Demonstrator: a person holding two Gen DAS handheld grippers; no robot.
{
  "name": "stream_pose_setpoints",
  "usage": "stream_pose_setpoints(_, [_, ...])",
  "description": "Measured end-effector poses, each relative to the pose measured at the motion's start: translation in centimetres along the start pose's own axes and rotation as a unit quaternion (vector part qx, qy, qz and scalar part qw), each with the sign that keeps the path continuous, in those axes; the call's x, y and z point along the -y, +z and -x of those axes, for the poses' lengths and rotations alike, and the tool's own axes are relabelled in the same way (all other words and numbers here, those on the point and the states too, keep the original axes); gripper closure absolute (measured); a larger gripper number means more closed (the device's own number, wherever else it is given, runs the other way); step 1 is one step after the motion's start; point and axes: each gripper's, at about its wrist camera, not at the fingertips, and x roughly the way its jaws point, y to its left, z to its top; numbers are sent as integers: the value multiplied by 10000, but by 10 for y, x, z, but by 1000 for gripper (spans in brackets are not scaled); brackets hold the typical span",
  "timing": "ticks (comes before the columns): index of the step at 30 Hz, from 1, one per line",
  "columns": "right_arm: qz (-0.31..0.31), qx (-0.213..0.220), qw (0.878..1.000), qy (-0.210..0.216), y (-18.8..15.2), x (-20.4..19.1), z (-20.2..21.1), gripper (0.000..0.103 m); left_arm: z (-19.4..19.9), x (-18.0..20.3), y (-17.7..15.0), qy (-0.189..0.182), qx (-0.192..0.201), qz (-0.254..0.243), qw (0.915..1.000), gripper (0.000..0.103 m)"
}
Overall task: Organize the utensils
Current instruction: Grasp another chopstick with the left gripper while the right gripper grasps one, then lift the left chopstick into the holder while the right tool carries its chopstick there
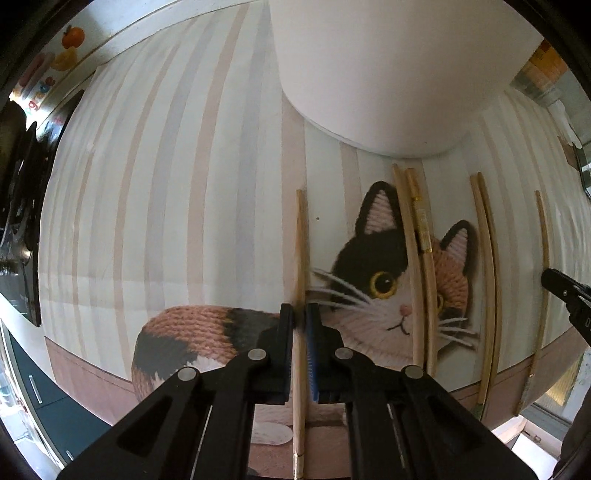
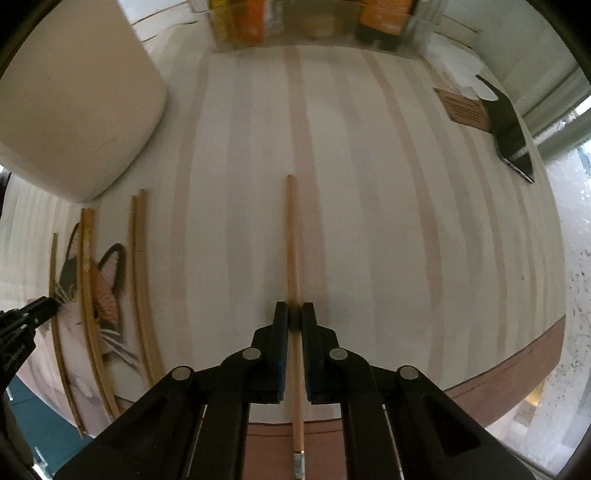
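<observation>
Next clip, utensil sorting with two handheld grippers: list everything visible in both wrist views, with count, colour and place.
Chopsticks: six, light wood; one between the left fingers, one between the right fingers, two pairs lying between them on the cat picture.
Container: one, white, standing on the mat beyond the chopstick tips.
Table mat: one, pale stripes with a calico cat picture, under everything.
Clear bin: one, holding orange packages, far edge of the mat.
Brown card: one, far right of the mat.
Dark flat object: one, black, beside the card; what it is cannot be told.
Left gripper: black, shut on a chopstick.
Right gripper: black, shut on a chopstick.
</observation>
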Motion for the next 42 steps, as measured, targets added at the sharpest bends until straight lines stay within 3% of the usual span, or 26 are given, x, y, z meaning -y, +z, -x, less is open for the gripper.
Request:
stream_pose_setpoints(7, [-9,-263,9988,425,1,-19,-3,96,4,-5,-1,-36,-3,23,10000,98])
stream_pose_setpoints(13, [26,-375,9985,393,2,-33,-4,96,7,-16,5,-65,5,71,10000,98])
stream_pose_setpoints(22, [129,-487,9984,260,37,-20,-15,95,5,-16,8,-84,16,133,9999,98])
stream_pose_setpoints(36, [269,-406,9988,-75,30,-53,-14,96,4,-16,10,-7,73,148,9999,99])
stream_pose_setpoints(42, [-6,-71,10000,63,25,-44,0,96,39,-26,13,187,667,234,9973,99])
